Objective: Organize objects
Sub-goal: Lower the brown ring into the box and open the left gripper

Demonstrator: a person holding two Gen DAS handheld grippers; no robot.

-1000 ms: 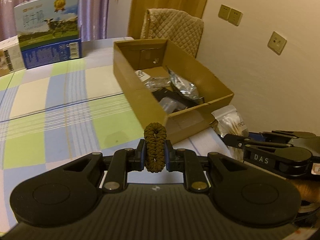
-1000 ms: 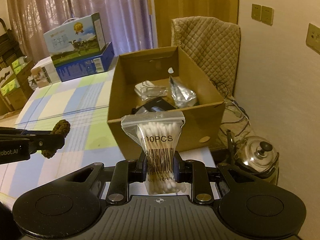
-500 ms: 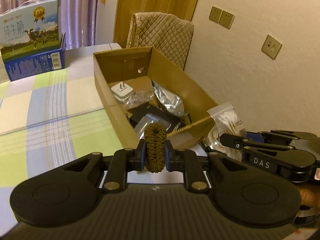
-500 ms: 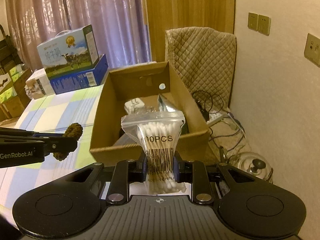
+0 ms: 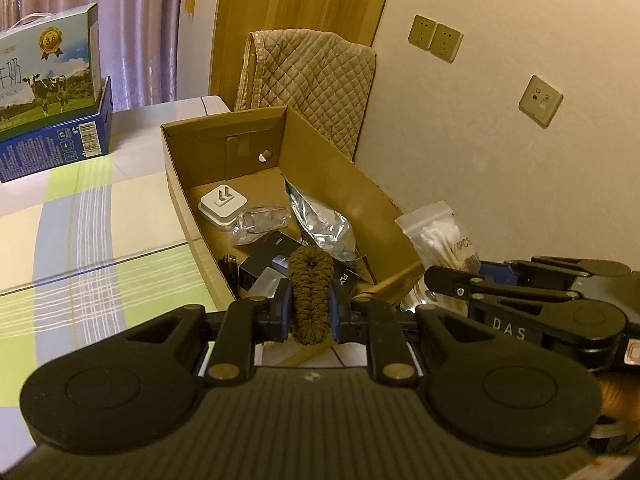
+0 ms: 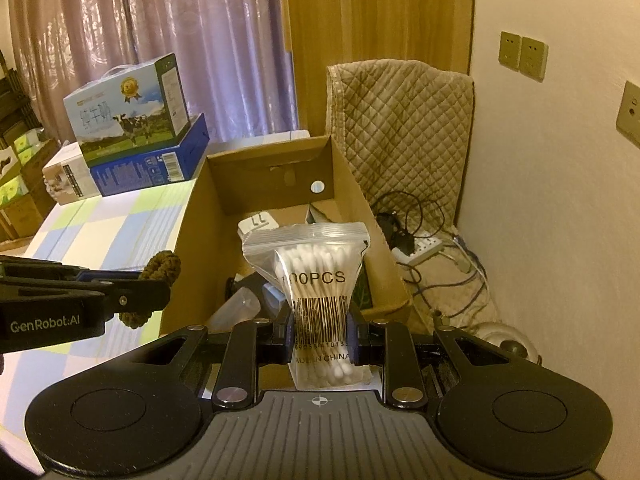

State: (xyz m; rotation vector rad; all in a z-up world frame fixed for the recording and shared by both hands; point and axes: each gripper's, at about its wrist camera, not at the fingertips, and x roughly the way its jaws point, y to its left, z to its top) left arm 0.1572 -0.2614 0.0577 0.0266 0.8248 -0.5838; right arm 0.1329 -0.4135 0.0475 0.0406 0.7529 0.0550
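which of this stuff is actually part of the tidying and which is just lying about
Part of the job:
- brown hair tie, held in the left tongs
- bag of cotton swabs, held in the right tongs
- cardboard box, already holding a white plug and a foil packet

Just lying about:
- milk cartons
- quilted cloth
- power strip

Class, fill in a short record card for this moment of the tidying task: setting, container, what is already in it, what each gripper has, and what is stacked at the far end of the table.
Setting: table with checked cloth, beside a wall
Container: open cardboard box
Inside: white plug adapter, silver foil pouch, black packets
Left gripper: shut on brown hair tie
Right gripper: shut on cotton swab bag
Far end: milk carton on blue box
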